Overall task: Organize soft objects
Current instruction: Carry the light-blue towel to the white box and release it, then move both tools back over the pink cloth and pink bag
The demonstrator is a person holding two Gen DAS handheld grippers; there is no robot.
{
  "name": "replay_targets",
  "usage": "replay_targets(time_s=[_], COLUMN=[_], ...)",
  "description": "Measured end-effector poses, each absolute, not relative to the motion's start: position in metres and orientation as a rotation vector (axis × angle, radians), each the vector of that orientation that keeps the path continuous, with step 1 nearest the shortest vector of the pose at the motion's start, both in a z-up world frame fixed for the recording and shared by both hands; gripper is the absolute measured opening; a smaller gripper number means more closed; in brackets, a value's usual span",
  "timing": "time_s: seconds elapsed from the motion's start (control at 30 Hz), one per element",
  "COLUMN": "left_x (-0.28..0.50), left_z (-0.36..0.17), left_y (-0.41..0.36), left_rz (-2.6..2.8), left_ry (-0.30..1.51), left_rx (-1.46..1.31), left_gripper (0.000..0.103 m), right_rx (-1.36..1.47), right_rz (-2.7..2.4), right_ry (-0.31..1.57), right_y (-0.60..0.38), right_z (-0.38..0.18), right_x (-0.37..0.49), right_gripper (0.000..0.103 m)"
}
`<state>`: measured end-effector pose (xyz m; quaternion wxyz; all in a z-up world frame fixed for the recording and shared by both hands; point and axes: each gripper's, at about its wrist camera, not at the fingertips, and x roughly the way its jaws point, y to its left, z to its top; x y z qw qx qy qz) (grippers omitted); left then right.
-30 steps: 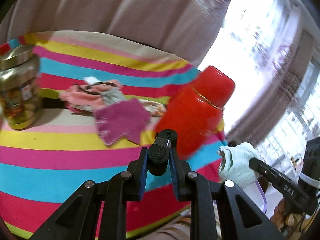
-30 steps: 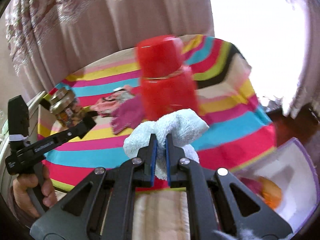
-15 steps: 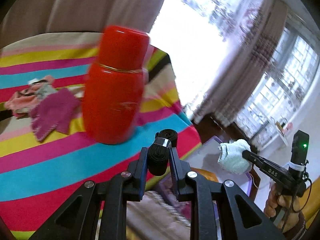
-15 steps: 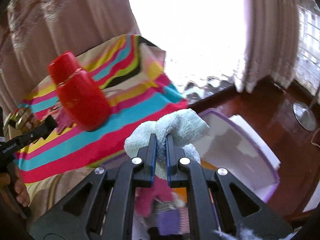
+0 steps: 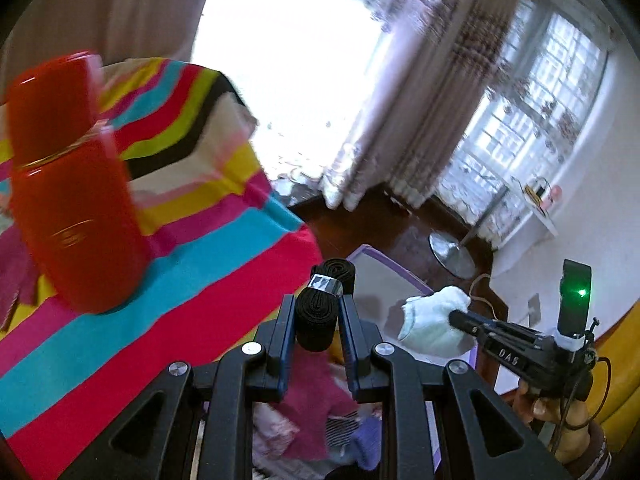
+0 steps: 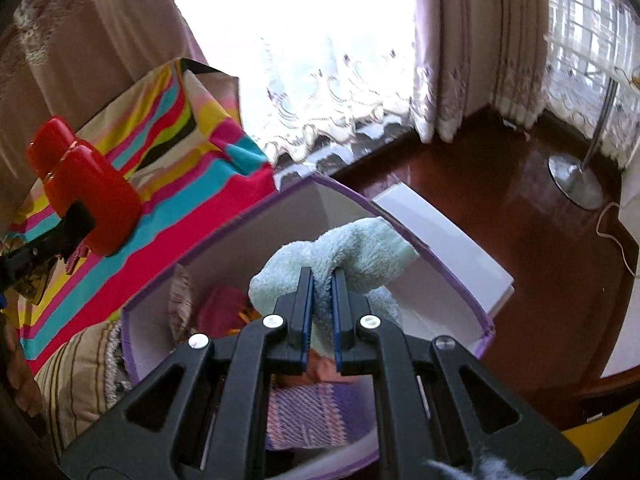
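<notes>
Both grippers have swung off the striped table (image 6: 168, 184) to above the purple-rimmed bin (image 6: 404, 216), the landmark here; the red flask (image 6: 86, 196) now sits well off to its side.

Risks: the bin holds a soft, uneven heap, so a drop near the rim may spill over.

Right gripper (image 6: 322, 280) is clamped on a fluffy pale-green sock (image 6: 360, 246), limp, above the bin's middle. Left gripper (image 5: 318, 308) pinches a firm black rolled band (image 5: 316, 314) near the bin's table-side wall; it could roll.
</notes>
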<state>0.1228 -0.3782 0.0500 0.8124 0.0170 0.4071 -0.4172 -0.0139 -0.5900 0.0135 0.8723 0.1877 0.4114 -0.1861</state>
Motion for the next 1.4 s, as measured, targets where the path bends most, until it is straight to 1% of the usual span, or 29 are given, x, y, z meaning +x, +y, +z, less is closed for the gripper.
replay_targets(time_s=[0.17,0.3,0.33,0.37,0.4,0.43,0.47,0.6,1.0,1.1,1.17,1.2,1.37,1.4], left_x=[0.119,0.124,0.125,0.127,0.128,0.129,0.130,0.134,0.141,0.140,0.140,0.141,0.150,0.152], left_z=[0.045,0.037,0.034,0.032,0.031,0.030,0.030,0.032,0.049,0.050,0.051,0.052,0.056,0.056], left_y=[-0.419,-0.446,-0.451,-0.454,-0.455,-0.454,-0.452,-0.441,-0.372,-0.345,-0.324,-0.312,-0.253,-0.244], left_rz=[-0.945,-0.974,-0.974,-0.967,-0.962,-0.959,-0.955,-0.940,-0.886,-0.857,-0.840,-0.826,-0.694,-0.667], left_ry=[0.881,0.910,0.922,0.933,0.935,0.936,0.937,0.934,0.898,0.887,0.872,0.862,0.822,0.817], left_rx=[0.080,0.103,0.112,0.120,0.118,0.114,0.110,0.095,0.007,0.003,-0.011,-0.019,-0.045,-0.040], left_gripper=[0.022,0.026,0.031,0.039,0.042,0.046,0.047,0.047,0.047,0.052,0.058,0.059,0.072,0.073], right_rx=[0.408,0.405,0.402,0.402,0.404,0.409,0.410,0.401,0.294,0.237,0.200,0.179,0.105,0.094], right_rz=[-0.402,-0.404,-0.403,-0.406,-0.406,-0.411,-0.414,-0.401,-0.286,-0.228,-0.192,-0.166,-0.079,-0.059], right_ry=[0.902,0.916,0.920,0.921,0.919,0.913,0.908,0.905,0.900,0.890,0.883,0.879,0.865,0.862], right_y=[-0.601,-0.606,-0.608,-0.610,-0.611,-0.613,-0.613,-0.611,-0.552,-0.521,-0.501,-0.488,-0.432,-0.421], right_z=[0.003,0.001,0.000,0.000,0.000,0.000,0.001,0.004,0.025,0.033,0.038,0.040,0.050,0.052], right_x=[-0.026,-0.031,-0.031,-0.032,-0.032,-0.034,-0.035,-0.032,-0.007,0.005,0.011,0.014,0.032,0.035], right_gripper=[0.014,0.014,0.017,0.023,0.027,0.036,0.042,0.044,0.044,0.044,0.044,0.045,0.062,0.063])
